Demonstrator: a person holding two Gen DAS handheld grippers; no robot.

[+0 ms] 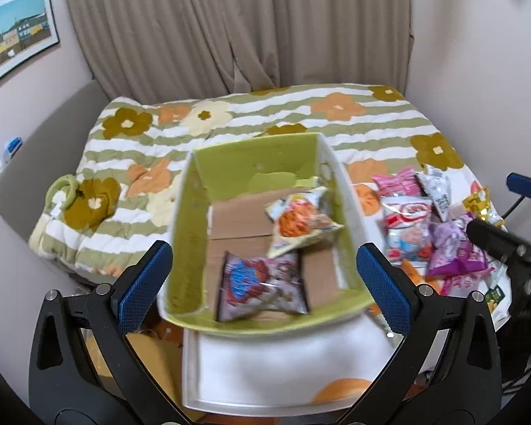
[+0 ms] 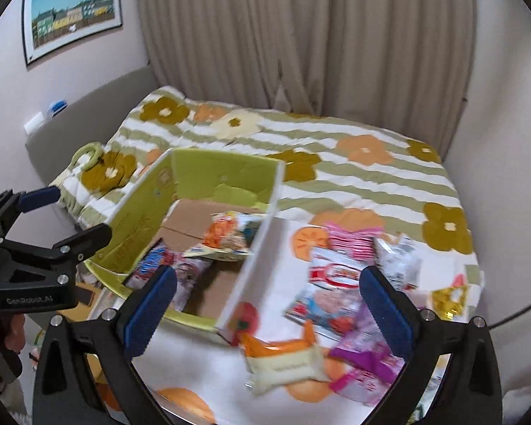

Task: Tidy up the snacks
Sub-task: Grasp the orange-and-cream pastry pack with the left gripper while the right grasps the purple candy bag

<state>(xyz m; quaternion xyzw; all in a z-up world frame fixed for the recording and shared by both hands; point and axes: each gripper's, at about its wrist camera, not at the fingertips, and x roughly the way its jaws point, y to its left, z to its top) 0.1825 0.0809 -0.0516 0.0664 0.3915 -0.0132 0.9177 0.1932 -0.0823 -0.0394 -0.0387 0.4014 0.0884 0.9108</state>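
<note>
across the bed [image 1: 354,120], under a striped quilt with big orange, brown and cream flowers, pushed up to a beige curtain [image 1: 230,24] at the far edge. toward the near edge, a cardboard box [image 1: 251,156] with lime-green inner walls and a white outside, flaps up, open at the top. inside on its brown floor, two snack bags: an orange-and-white bag [image 1: 301,221] toward the far right wall, tilted and overlapping a dark bag with blue and red print [image 1: 262,283] at the near wall. to the right of the box, near the right edge of the quilt, a loose heap of packets: a pink striped packet [image 2: 352,239] farthest back, a red-and-white packet [image 2: 336,272] just before it, a silver packet [image 2: 396,258] beside that, a purple packet [image 2: 363,356] nearer, a gold foil piece [image 2: 449,299] out by the edge. closest to the near edge, a cream-and-orange packet [image 2: 283,361], blurred, apart from the box corner.

above the box's near wall, left gripper [image 1: 263,279], jaws spread wide, blue pads either side of the box, gripping nothing, touching nothing visible. over the heap, right gripper [image 2: 265,306], likewise spread wide and empty, left pad before the box corner, right pad before the purple packet; contact with either not certain. at the lower left of the right wrist view, part of a hand [image 2: 9,333] on the left tool's handle.
</note>
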